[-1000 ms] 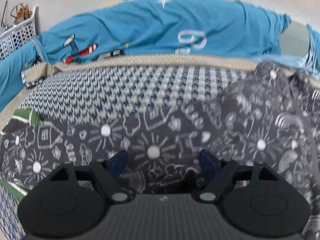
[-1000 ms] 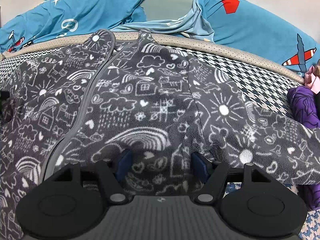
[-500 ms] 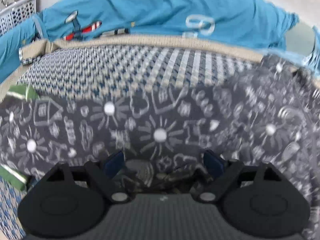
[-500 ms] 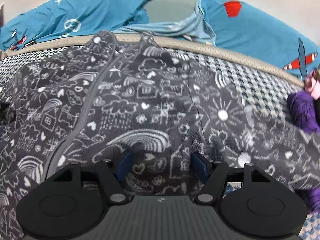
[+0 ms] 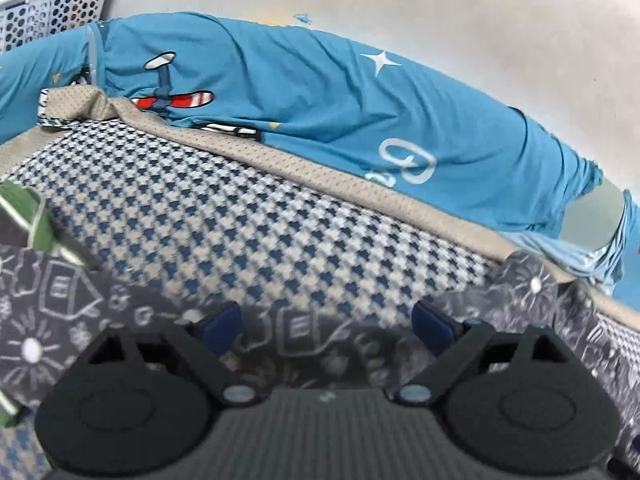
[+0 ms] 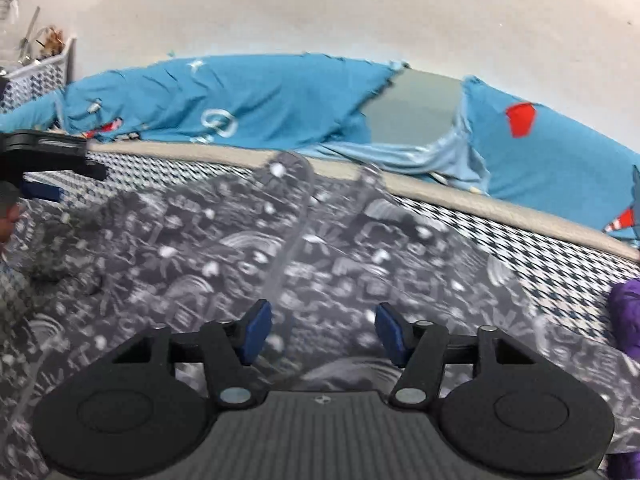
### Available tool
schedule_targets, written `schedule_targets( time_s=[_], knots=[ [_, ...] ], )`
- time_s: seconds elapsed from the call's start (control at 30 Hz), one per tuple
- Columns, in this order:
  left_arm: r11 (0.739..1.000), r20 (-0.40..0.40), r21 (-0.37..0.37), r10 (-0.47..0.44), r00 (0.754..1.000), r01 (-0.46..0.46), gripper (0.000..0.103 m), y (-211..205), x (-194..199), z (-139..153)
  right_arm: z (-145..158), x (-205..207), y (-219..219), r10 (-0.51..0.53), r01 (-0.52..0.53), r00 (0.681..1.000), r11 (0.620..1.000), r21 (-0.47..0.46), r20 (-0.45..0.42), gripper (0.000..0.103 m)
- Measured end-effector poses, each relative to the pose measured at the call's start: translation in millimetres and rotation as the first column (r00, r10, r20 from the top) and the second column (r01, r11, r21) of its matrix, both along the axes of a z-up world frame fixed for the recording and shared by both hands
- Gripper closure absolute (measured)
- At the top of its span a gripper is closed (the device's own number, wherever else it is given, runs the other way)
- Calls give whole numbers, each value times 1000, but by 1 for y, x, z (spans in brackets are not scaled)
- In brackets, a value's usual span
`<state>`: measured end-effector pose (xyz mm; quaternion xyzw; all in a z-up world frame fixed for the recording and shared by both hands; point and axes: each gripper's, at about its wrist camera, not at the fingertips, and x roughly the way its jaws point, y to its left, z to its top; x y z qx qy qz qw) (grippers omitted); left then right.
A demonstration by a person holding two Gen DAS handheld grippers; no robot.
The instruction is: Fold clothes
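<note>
A dark grey fleece garment with white doodle print lies spread on the houndstooth mat, zipper line facing up. My right gripper hovers low over its middle; its jaws are closing and the blue pads stand apart, with blurred fleece under the gap. My left gripper is over the garment's sleeve; its jaws are opening wide and the pads touch no cloth. One blue-padded finger of the left gripper shows at the far left of the right wrist view.
Blue airplane-print bedding runs along the wall behind the mat's beige border. A white laundry basket stands at the back left. A green striped cloth lies left of the sleeve, and a purple garment at the right.
Both grippers have lifted and tipped up, so more wall shows. The left jaws have spread wider and its view has rolled. The right jaws have narrowed, and the fleece there is blurred.
</note>
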<state>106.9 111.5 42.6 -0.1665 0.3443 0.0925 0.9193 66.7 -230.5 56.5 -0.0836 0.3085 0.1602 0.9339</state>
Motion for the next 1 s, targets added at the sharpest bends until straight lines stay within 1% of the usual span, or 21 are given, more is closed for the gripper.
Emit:
schedule_targets(
  time_s=[0.03,0.13,0.2,0.27,0.33,0.4,0.57,0.67,0.73,0.77,0.87,1.0],
  knots=[
    [1000,0,-1,3,1000,-3,10,-3,5,-1,-1,1,3,17,-17,1000,1000,15,-3,57],
    [1000,-20,-11,3,1000,-3,10,-10,18,-7,-6,0,16,65,-65,998,998,23,-2,66],
    [1000,-68,8,-8,998,9,10,-16,27,-16,-9,2,21,79,-79,997,997,24,3,70],
    [999,-112,42,-6,994,11,10,-22,31,-25,-10,5,23,81,-81,997,996,41,2,72],
    [999,-145,49,-10,989,18,10,-25,30,-31,-10,9,24,80,-79,997,995,61,-3,75],
    [998,-171,58,-19,985,30,10,-27,27,-35,-10,13,25,81,-81,997,995,66,1,76],
    [994,-175,94,-42,984,60,9,-30,18,-36,-2,26,32,91,-93,996,990,111,20,77],
    [996,-188,69,-42,981,56,9,-27,14,-40,4,40,43,118,-121,993,981,150,32,77],
    [996,-192,69,-35,981,49,8,-26,12,-42,8,50,52,141,-146,989,974,175,42,77],
    [996,-193,74,-33,981,48,7,-27,11,-42,10,55,57,155,-161,987,969,185,47,77],
    [995,-189,85,-36,981,53,7,-29,8,-42,12,73,79,243,-249,969,951,185,51,77],
    [996,-183,81,-31,983,46,6,-29,6,-43,6,95,112,320,-324,946,934,149,49,76]
  ],
)
